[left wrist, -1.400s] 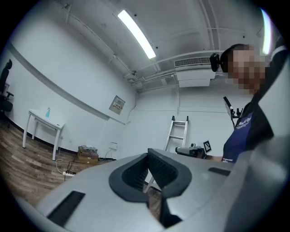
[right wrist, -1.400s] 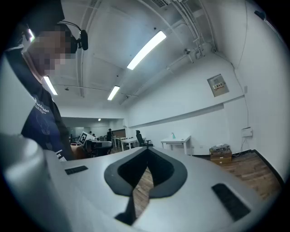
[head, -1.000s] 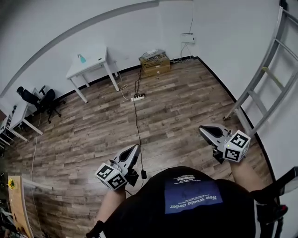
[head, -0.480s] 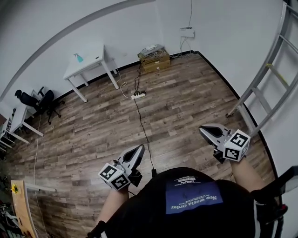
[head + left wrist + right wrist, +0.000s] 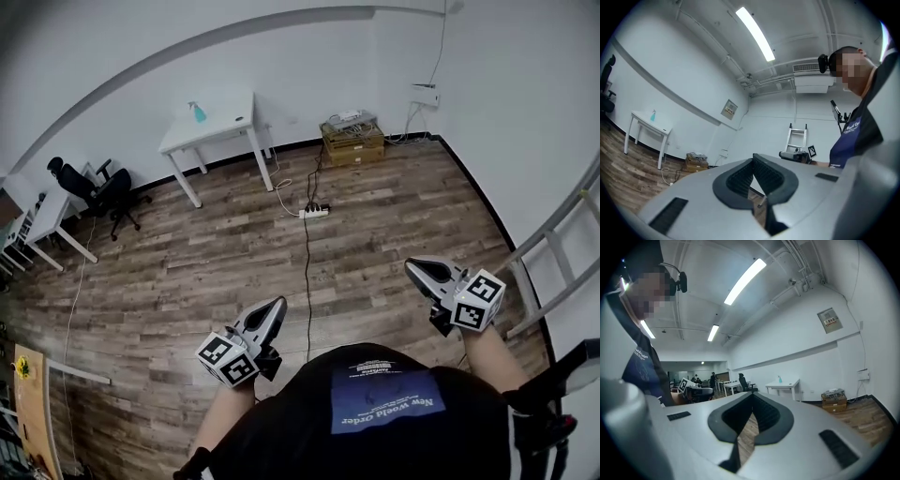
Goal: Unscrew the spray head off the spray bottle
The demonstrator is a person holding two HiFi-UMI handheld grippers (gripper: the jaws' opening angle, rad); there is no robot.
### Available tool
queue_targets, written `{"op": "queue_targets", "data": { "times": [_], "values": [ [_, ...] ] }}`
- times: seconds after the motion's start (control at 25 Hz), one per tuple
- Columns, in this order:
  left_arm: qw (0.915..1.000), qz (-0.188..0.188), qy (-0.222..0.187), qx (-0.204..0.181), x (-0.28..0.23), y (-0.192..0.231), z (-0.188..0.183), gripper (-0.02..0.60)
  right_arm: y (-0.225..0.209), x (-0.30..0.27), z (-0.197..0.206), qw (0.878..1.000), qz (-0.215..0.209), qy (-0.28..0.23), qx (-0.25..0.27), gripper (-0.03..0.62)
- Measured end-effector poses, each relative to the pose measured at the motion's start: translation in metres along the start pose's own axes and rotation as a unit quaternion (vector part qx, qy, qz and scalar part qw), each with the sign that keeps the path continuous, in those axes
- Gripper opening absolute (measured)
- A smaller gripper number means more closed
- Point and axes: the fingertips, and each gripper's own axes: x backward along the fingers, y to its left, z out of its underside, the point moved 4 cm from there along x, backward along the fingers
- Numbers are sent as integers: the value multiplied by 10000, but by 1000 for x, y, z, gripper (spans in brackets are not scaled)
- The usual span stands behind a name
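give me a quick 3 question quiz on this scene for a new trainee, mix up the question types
1. Multiple choice: where does the spray bottle stand? A on the white table by the far wall; B on the office chair; C on the floor.
2. Fill in: the jaws of the left gripper and the right gripper are both ____, with nothing between them.
3. True or false: the right gripper is touching the spray bottle.

Key: 1 A; 2 shut; 3 false.
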Motion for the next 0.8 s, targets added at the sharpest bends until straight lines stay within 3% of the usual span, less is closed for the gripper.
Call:
{"op": "queue_targets", "data": {
  "times": [0.2,0.4,0.6,0.8],
  "values": [
    [9992,-376,-64,-88,17,80,-31,5,-13,-90,-16,9997,-213,-43,98,-5],
    [9974,-696,-122,-99,9,133,-46,5,-52,-148,-17,9992,-392,24,28,-5],
    [9938,-1094,-172,-136,-21,184,-53,5,-115,-203,-16,9979,-645,81,-3,-5],
    [9872,-1541,-364,-178,-87,237,-63,5,-204,-266,-32,9940,-1084,130,54,-5]
  ]
}}
